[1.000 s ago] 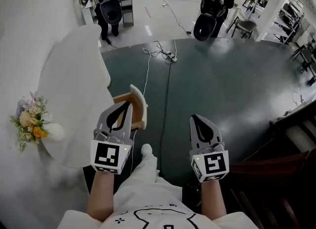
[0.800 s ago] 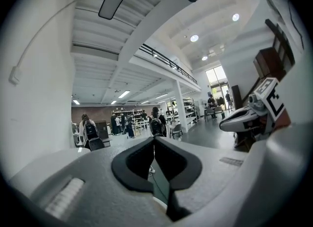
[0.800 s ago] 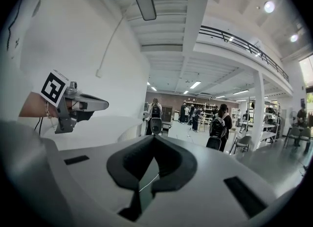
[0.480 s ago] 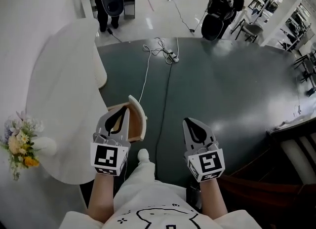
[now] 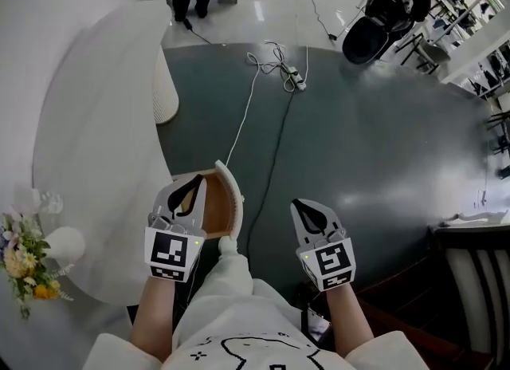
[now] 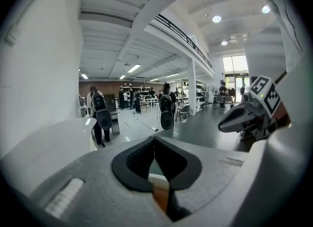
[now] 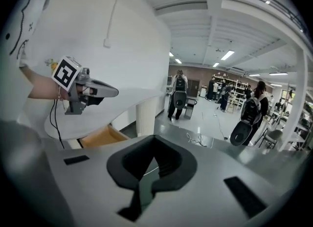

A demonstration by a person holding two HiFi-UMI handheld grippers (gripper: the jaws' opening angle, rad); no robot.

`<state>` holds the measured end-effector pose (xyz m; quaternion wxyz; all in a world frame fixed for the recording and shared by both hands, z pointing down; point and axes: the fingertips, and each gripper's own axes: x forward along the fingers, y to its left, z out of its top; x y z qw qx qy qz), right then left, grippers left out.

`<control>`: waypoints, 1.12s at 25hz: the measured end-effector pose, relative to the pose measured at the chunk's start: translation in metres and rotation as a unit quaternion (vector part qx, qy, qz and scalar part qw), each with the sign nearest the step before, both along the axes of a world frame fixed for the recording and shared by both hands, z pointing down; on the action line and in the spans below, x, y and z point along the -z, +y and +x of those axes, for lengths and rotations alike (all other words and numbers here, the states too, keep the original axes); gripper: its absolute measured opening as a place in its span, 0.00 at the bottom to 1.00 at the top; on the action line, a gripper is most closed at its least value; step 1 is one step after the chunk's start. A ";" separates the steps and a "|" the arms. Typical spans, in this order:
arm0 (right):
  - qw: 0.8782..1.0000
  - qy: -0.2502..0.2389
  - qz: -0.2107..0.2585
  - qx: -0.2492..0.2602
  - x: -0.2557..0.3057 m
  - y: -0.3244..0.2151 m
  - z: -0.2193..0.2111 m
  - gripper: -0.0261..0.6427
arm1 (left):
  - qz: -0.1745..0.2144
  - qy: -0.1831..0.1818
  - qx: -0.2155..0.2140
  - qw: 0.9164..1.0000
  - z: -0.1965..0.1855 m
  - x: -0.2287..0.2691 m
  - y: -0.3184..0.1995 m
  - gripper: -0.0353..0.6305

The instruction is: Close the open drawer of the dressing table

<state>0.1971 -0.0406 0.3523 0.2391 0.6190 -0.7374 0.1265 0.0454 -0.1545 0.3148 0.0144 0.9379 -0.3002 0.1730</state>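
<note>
Wood-lined white drawer (image 5: 216, 209) stands open from the white rounded dressing table (image 5: 96, 137); your left gripper (image 5: 196, 180) hangs above it, right gripper (image 5: 302, 206) alongside, both claws pressed together, empty.

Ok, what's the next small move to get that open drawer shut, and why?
Probably set the left gripper against the white front of the drawer and push it toward the dressing table. The drawer stands open, wooden inside showing; the left gripper, jaws together, is right by it, while the right gripper is over the floor.
</note>
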 end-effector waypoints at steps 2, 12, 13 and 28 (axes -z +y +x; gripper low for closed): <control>1.000 0.002 -0.012 0.019 -0.012 -0.012 0.000 0.03 | -0.009 -0.003 0.006 1.000 0.000 -0.008 -0.007 0.08; 0.994 -0.024 -0.068 0.076 -0.060 -0.039 0.002 0.03 | -0.045 -0.024 0.058 0.997 -0.008 -0.035 -0.009 0.08; 0.994 -0.029 -0.074 0.081 -0.071 -0.041 0.003 0.03 | -0.046 -0.024 0.068 0.996 -0.008 -0.041 -0.011 0.08; 0.977 -0.079 -0.129 0.151 -0.198 -0.059 -0.012 0.03 | -0.060 -0.045 0.155 0.985 -0.010 -0.118 -0.009 0.08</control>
